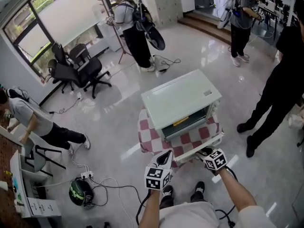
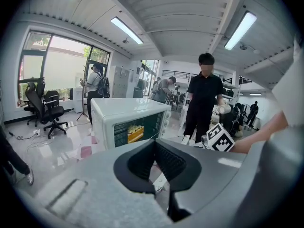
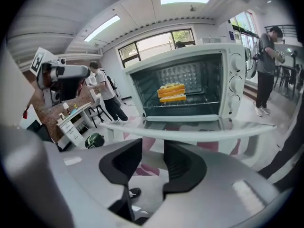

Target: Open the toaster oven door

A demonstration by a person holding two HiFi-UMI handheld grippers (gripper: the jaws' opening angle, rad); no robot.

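Note:
A pale green toaster oven (image 1: pixel 183 101) stands on a small table with a red-and-white checked cloth (image 1: pixel 147 137). Its glass door (image 3: pixel 190 129) lies folded down flat, and yellow food (image 3: pixel 172 92) rests on the rack inside. My right gripper (image 3: pixel 153 151) sits just in front of and below the door's front edge (image 1: pixel 202 146), open, with nothing between its pads. My left gripper (image 2: pixel 155 144) hovers at the table's near left corner (image 1: pixel 164 160), pointing at the oven (image 2: pixel 123 115), its jaw tips together and holding nothing.
Several people stand around on the glossy floor, one in black close to the right (image 1: pixel 280 89). Office chairs (image 1: pixel 76 68) are at the far left. A helmet (image 1: pixel 80 193) and cables lie on the floor near left, beside a desk (image 1: pixel 23 194).

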